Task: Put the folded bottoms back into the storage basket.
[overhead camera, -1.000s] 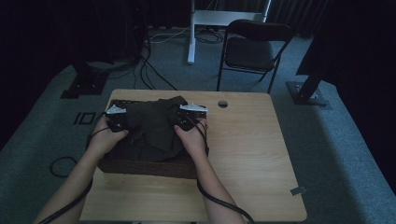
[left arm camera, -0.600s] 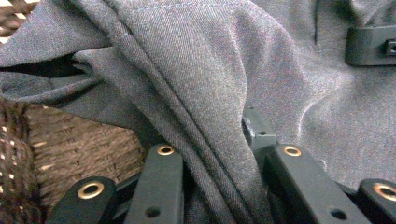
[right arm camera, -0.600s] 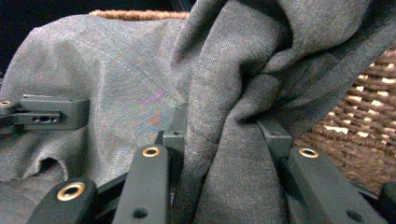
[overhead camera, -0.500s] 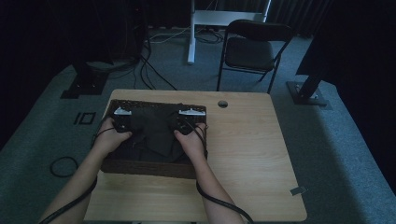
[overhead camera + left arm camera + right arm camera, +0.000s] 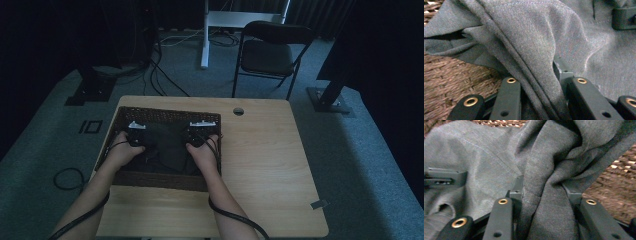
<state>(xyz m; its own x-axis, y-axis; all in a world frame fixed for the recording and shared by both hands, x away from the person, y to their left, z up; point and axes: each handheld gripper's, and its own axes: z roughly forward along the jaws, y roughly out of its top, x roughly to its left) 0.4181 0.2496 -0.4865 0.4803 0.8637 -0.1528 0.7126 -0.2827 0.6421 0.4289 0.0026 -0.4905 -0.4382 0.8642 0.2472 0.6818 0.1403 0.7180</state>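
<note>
In the wicker basket [image 5: 165,114], grey cloth [image 5: 536,37] bunches between both grippers' fingers [image 5: 509,100].

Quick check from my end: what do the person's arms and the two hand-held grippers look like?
Bare forearms, no sleeves in view. The left hand-held gripper and right hand-held gripper are black, each topped by a pale grey plate. A black cable trails back along each forearm. Up close, the jaws are black bars with brass-coloured rivets.

**Black claws, brass eyelets, bare forearms**

The left black two-jaw claw [image 5: 136,134] and the right black two-jaw claw [image 5: 198,131] each carry a pale plate on top. Behind each claw a thick black cable [image 5: 235,218] trails along a bare, sleeveless forearm. Up close, the matte black jaw links bear round brass-coloured eyelets [image 5: 511,80].
</note>
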